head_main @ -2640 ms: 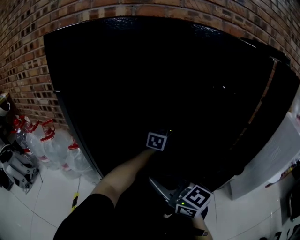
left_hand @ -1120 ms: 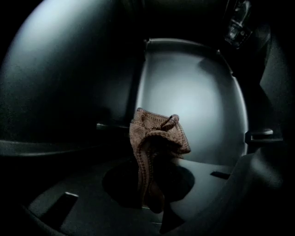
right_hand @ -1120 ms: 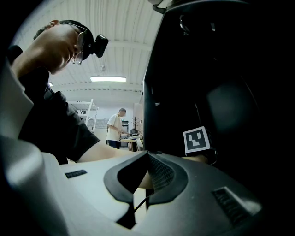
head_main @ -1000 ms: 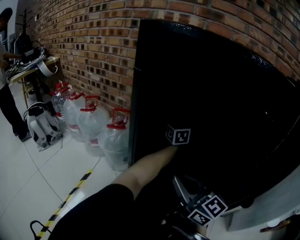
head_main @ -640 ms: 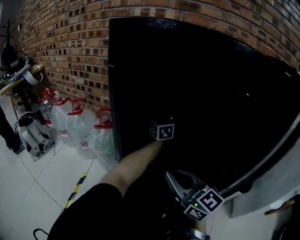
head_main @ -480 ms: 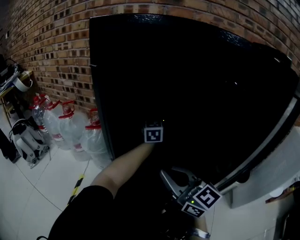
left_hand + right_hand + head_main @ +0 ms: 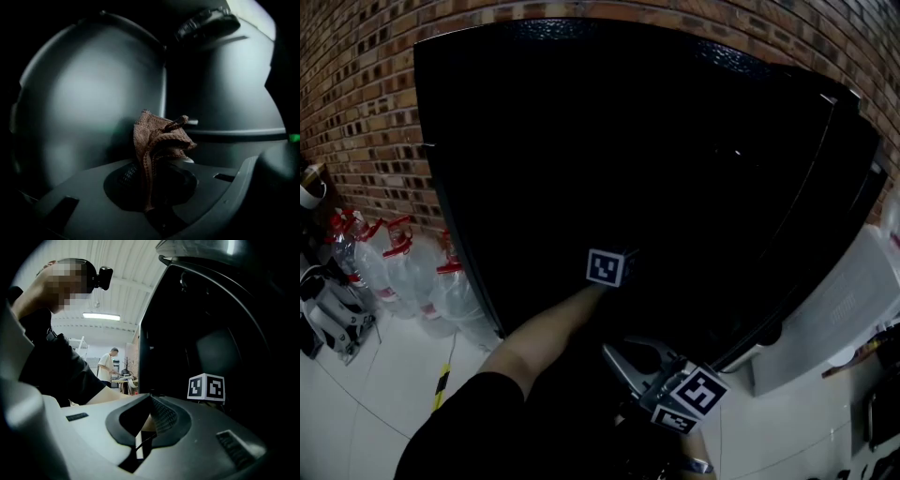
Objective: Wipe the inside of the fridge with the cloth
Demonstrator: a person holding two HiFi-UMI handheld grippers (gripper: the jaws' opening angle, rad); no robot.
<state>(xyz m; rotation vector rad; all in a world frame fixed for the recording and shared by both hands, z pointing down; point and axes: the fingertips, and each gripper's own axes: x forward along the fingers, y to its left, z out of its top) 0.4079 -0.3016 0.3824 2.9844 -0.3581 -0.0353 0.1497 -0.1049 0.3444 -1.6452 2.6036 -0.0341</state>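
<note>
Background: a brick wall (image 7: 356,112) stands behind a tall black fridge (image 7: 628,141); a white tiled floor (image 7: 375,394) lies below.
Beside the fridge, left: large clear water bottles (image 7: 450,291) with red caps are grouped on the floor against the brick wall; a strip of yellow-and-black tape (image 7: 443,387) is laid on the floor in front of them.
Beside the fridge, right: a pale cabinet (image 7: 853,309) is set close to the fridge's lower corner.
Left gripper (image 7: 159,173): it is carried into the dark of the fridge on a bare forearm (image 7: 548,337) below a black sleeve (image 7: 478,431). Its jaws are clenched on the cloth.
Marker cube (image 7: 607,267): it is seen on the left gripper, against the black of the fridge.
Cloth (image 7: 157,138): brown and knitted, it is bunched and stands up from the closed jaws, inside the fridge. Whether it touches a surface cannot be told.
Fridge interior: smooth grey inner walls (image 7: 93,103) are seen blurred behind the cloth, with a vertical seam near the middle.
Right gripper (image 7: 151,411): it is held low in front of the fridge, nearer the person than the left gripper. Its jaws are pressed together with nothing between them.
Room behind the fridge's left edge: a second person (image 7: 107,364) in a light shirt is seen far off, under a ceiling lamp (image 7: 101,316).
</note>
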